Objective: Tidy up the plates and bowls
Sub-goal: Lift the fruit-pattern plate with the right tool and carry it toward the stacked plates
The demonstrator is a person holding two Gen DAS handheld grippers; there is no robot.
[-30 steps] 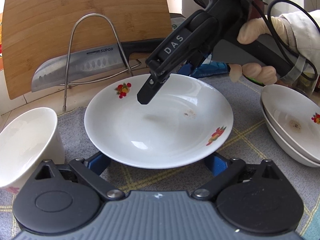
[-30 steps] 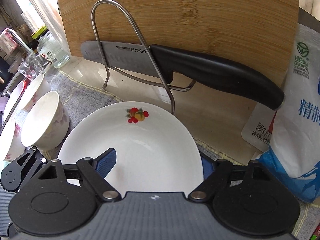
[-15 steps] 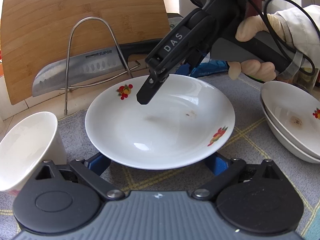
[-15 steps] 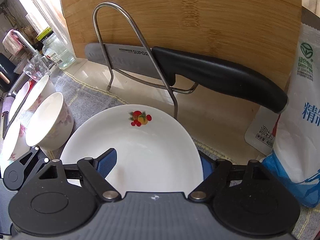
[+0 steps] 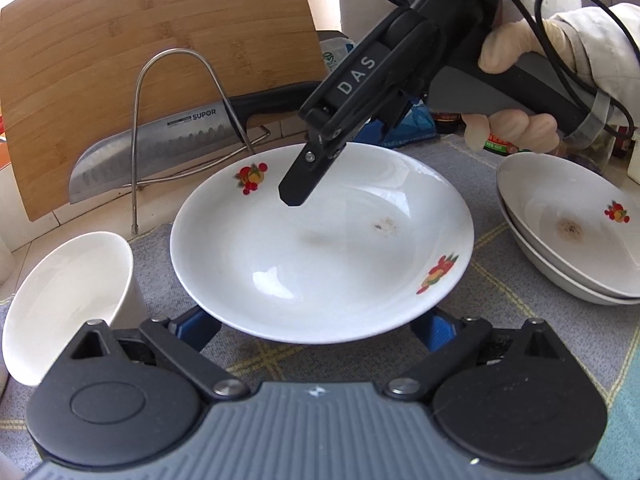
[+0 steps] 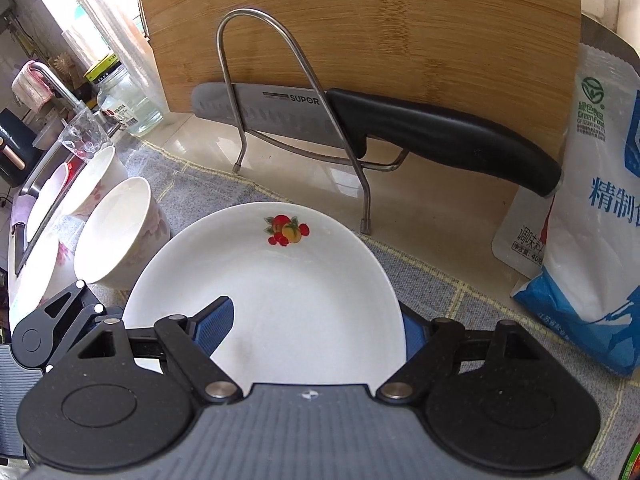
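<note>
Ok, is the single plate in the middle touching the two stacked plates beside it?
Apart. The left wrist view shows a strip of grey mat between the single plate's rim and the stacked plates.

**Glossy china, matt plastic, brushed steel**

The plate [image 5: 320, 248] is smooth glazed white ceramic with a bright glare spot and printed fruit motifs. Behind the plate, the cutting board [image 5: 152, 60] shows bamboo grain with a dull sheen, the wire rack [image 5: 138, 120] is polished metal, and the knife [image 5: 160, 148] has a satin steel blade and a smooth black plastic handle. Left of the plate, a bowl [image 5: 64, 300] is glossy white. Under the plate lies a grey woven cloth mat [image 5: 492, 332]. The right gripper [image 6: 316, 320] has matt black plastic links and ribbed blue pads [image 6: 214, 324]. Right of the plate, a shiny plastic bag [image 6: 596, 248]
</note>
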